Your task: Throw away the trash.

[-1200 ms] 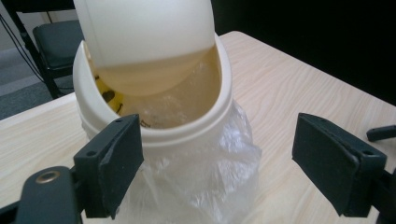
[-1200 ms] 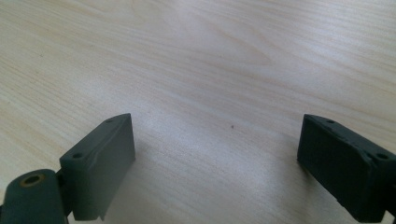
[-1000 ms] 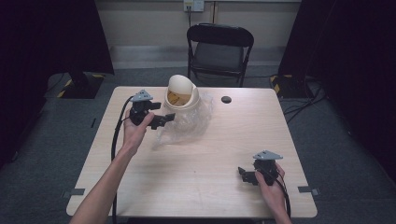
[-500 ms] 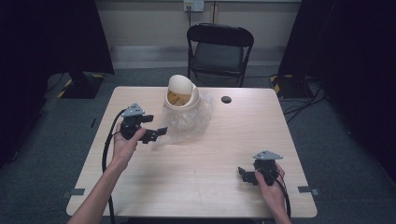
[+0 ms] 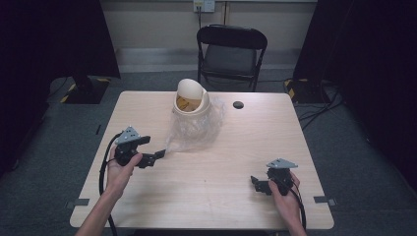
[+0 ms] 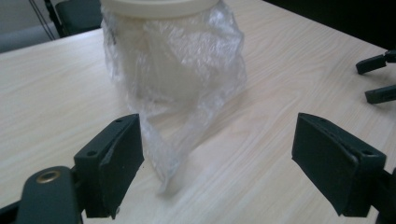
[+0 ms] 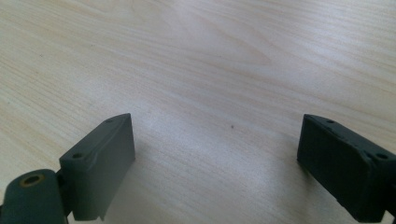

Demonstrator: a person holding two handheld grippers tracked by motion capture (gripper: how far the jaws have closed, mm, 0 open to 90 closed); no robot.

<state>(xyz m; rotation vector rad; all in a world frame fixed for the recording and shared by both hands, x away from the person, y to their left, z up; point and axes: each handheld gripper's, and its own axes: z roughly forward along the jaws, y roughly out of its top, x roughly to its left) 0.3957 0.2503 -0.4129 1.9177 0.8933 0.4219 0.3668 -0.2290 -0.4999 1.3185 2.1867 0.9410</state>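
A small cream bin stands near the back of the table. It has a round swing lid, tipped open. Inside the bin you can see something yellow-brown, but it is too small to tell what it is. A clear plastic bag is wrapped around the bin and spreads out on the table in front of it. No words or labels can be read on the bin or the bag.

The left gripper is held near the front left corner of the bag. Its jaws are wide apart and hold nothing. In the left gripper view, the thin tail of the bag lies on the table just past the jaws.

The right gripper is low over bare table at the front right, well away from the bin. Its jaws are wide apart too, with nothing in them.

A small black disc sits on the table right of the bin. A black chair stands behind the table.
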